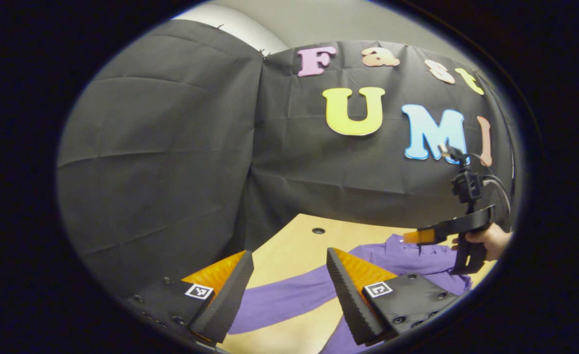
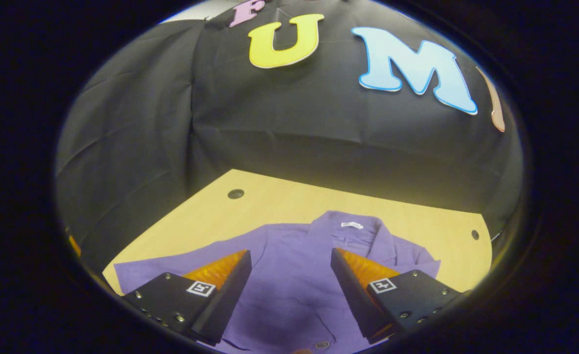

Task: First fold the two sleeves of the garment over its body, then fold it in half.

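A purple shirt lies flat on the light wooden table, collar toward the booth wall. In the left gripper view one long sleeve stretches out across the table toward my left gripper, which hangs open above it with nothing between its fingers. My right gripper is open too, held over the shirt's body just below the collar. In the left gripper view the right gripper appears farther off at the right, held by a hand above the shirt.
Black cloth walls close the table at the back and left. The tabletop has small round holes near its far corners. Bare wood shows between the collar and the back wall.
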### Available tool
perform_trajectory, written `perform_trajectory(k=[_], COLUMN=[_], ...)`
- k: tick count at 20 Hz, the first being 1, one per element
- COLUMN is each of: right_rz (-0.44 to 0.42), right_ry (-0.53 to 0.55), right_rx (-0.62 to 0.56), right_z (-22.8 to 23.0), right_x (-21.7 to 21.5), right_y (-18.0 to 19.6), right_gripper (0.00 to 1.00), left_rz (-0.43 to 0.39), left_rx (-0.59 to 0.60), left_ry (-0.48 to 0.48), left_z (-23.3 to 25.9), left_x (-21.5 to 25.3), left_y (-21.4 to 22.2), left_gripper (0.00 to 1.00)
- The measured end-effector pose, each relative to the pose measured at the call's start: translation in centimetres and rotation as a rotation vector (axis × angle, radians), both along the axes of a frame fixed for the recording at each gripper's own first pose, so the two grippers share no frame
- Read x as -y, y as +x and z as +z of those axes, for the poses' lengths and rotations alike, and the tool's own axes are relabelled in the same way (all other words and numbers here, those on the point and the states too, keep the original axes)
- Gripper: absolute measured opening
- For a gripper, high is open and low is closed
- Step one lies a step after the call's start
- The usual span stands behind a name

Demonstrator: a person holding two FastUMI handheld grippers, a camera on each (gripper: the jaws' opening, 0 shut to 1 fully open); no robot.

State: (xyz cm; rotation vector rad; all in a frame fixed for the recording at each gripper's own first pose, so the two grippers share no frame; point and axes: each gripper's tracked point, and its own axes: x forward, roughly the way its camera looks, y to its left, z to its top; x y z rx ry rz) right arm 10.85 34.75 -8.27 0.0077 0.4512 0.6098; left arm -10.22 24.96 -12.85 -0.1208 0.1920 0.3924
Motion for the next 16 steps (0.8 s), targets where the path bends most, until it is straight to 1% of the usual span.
perform_trajectory(k=[3, 5, 7, 8, 9, 10, 11, 12, 14, 16], right_rz=[-0.036, -0.055, -0.065, -0.068, -0.066, -0.066, -0.067, -0.069, -0.076, -0.083], right_ry=[0.030, 0.056, 0.075, 0.079, 0.078, 0.076, 0.073, 0.070, 0.063, 0.051], right_rx=[0.054, 0.078, 0.088, 0.093, 0.094, 0.094, 0.096, 0.094, 0.094, 0.091], right_z=[3.0, 4.7, 5.8, 6.2, 6.5, 6.7, 6.8, 6.8, 6.8, 6.5], right_x=[1.4, 2.0, 2.6, 3.0, 3.4, 3.7, 4.1, 4.4, 5.1, 5.8], right_y=[-1.2, -2.2, -3.1, -3.7, -4.2, -4.8, -5.2, -5.7, -6.6, -7.3], right_gripper=[0.97, 0.97, 0.97, 0.94, 0.94, 0.97, 0.97, 0.97, 0.97, 0.97], left_rz=[0.045, 0.111, 0.185, 0.226, 0.262, 0.293, 0.316, 0.335, 0.361, 0.387], left_rx=[-0.033, -0.081, -0.144, -0.182, -0.221, -0.256, -0.287, -0.311, -0.333, -0.351], left_ry=[-0.045, -0.073, -0.123, -0.145, -0.163, -0.174, -0.187, -0.203, -0.243, -0.271], left_z=[-2.6, -5.4, -8.6, -10.2, -11.9, -13.4, -14.7, -15.8, -17.4, -18.5], left_x=[-2.2, -4.3, -6.4, -7.1, -8.2, -9.1, -9.6, -10.0, -10.6, -11.0], left_y=[0.1, -0.3, -1.0, -1.4, -2.0, -2.5, -2.8, -3.1, -3.2, -3.5], left_gripper=[0.94, 0.94, 0.94, 0.94, 0.94, 0.94, 0.94, 0.94, 0.96, 0.94])
